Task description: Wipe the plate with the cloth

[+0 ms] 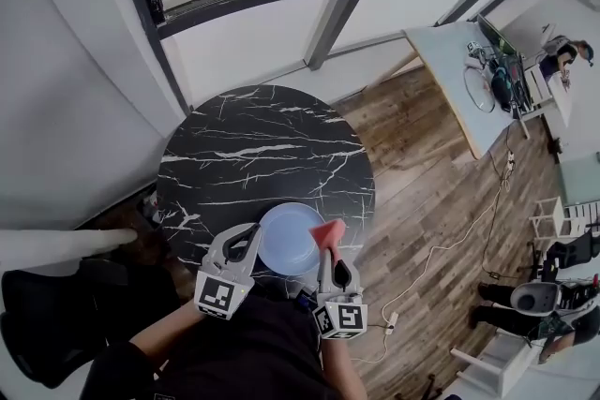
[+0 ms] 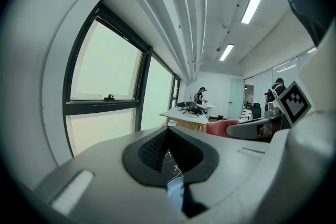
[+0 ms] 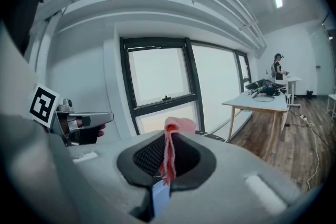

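Two tools flank the plate (image 1: pixel 289 241) on the marble table (image 1: pixel 253 150): left tool (image 1: pixel 252 232) pressed together, right tool (image 1: pixel 325 252) pinching the cloth (image 1: pixel 329 230).

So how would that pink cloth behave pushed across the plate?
Probably floppy: the cloth folds thin between the right gripper's shut jaws and its top flops over. Likely light, so it may bunch rather than slide on the plate.

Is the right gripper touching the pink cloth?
Touching. In the right gripper view, the right gripper has its jaws shut on the pink cloth, which is pinched between them and sticks up above them.
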Motion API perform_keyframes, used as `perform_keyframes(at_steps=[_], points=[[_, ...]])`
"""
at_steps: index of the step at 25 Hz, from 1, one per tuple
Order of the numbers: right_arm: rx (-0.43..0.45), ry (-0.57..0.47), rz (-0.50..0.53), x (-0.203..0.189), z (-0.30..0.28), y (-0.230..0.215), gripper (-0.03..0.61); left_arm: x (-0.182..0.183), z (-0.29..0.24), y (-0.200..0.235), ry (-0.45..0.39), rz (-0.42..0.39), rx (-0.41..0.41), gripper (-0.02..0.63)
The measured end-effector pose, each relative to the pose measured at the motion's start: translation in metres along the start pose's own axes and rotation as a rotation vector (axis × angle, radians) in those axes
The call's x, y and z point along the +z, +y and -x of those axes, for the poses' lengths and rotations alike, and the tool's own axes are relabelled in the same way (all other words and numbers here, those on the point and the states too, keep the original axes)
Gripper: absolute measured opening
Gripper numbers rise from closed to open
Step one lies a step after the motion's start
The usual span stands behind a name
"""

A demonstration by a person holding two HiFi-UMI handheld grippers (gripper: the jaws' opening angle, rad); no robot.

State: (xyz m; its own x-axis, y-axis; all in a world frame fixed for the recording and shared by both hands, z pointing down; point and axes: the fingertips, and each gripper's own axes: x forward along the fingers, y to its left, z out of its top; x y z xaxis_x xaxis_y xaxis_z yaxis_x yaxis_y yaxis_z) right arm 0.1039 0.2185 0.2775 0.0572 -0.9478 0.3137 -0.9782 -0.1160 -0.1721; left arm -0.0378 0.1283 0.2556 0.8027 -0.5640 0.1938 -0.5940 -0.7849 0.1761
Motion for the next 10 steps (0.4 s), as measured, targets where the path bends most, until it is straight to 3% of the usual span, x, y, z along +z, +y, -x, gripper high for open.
perform_keyframes(at_steps=[10], points=[[0.002,0.006,0.003,-0.001,0.0016,0.0002,0.011,-0.0028,0.0013,0.0006,-0.007,0.005,0.007,0.002]])
